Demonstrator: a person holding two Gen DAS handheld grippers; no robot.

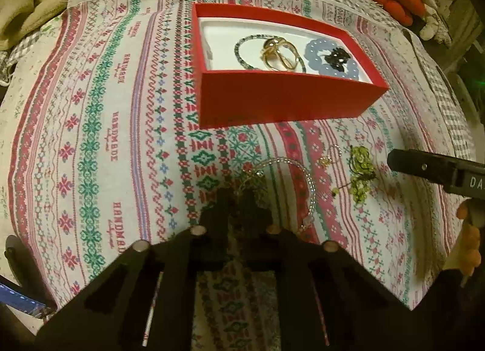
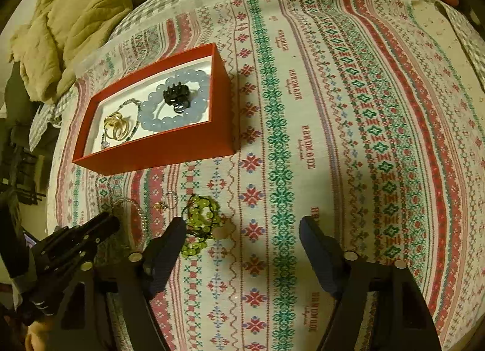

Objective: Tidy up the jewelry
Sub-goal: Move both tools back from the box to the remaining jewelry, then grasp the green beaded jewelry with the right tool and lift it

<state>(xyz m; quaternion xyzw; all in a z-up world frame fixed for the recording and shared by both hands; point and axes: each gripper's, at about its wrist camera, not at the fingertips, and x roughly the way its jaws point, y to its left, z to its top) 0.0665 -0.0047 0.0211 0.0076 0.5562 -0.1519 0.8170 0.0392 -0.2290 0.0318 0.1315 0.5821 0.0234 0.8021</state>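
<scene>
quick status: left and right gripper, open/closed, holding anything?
Left gripper: fingers nearly together over the clear bead bracelet; cannot tell whether it grips it.
Right gripper: open, empty, left finger beside the green bead bracelet.

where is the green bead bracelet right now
The green bead bracelet lies on the patterned cloth outside the red box, just past the right hand-held gripper near its left finger, beside a small gold ring.

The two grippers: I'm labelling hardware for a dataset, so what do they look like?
Both are matte black. The left gripper has angular black finger arms with round pale pins. The right gripper has dark bluish, textured fingers on black arms; its side shows white letters "DA" in the left view.
</scene>
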